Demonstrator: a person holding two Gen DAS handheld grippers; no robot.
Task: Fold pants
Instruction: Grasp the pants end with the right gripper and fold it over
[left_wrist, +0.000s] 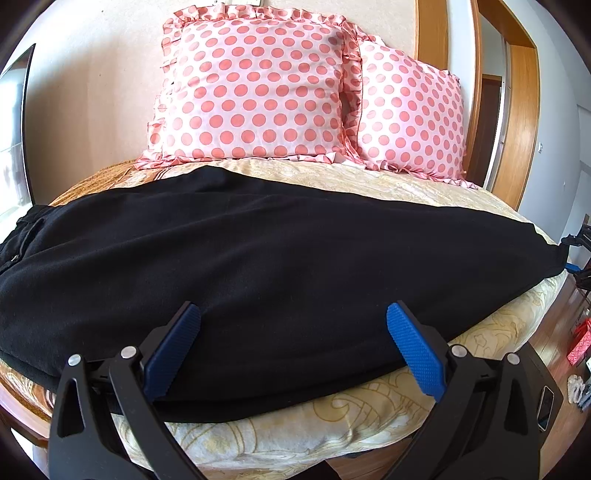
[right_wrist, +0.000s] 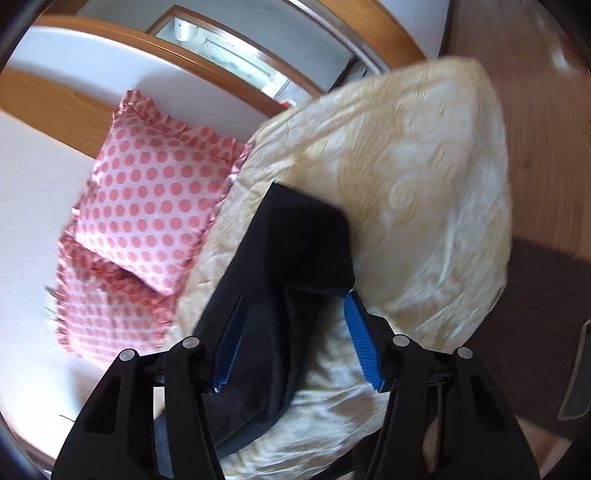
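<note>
Left wrist view. Item: black pants, laid lengthwise across the bed, along its near edge, already doubled leg on leg by the look of it. Waistband and pocket toward the bed's left edge; cuff end toward the right edge. Two pink polka-dot pillows stand at the head edge, apart from the pants. Left gripper: fingers wide apart, blue pads hovering over the near hem line, nothing between them. A dark rig part shows past the cuff at the bed's right edge; probably the other gripper.

Right wrist view (motion-blurred). Item: cuff end of the same pants, lying near the bed's right side, the corner beyond it bare of clothing. Right gripper: fingers apart, straddling the cuff; whether the pads touch cloth cannot be told. Pillows to the left.

Handling, as judged: soft knit, light, limp, not slippery, not fragile; it will sag and drag if lifted at one point. Best hold: both layers pinched at the cuff corners, with the waistband as the matching hold.
</note>
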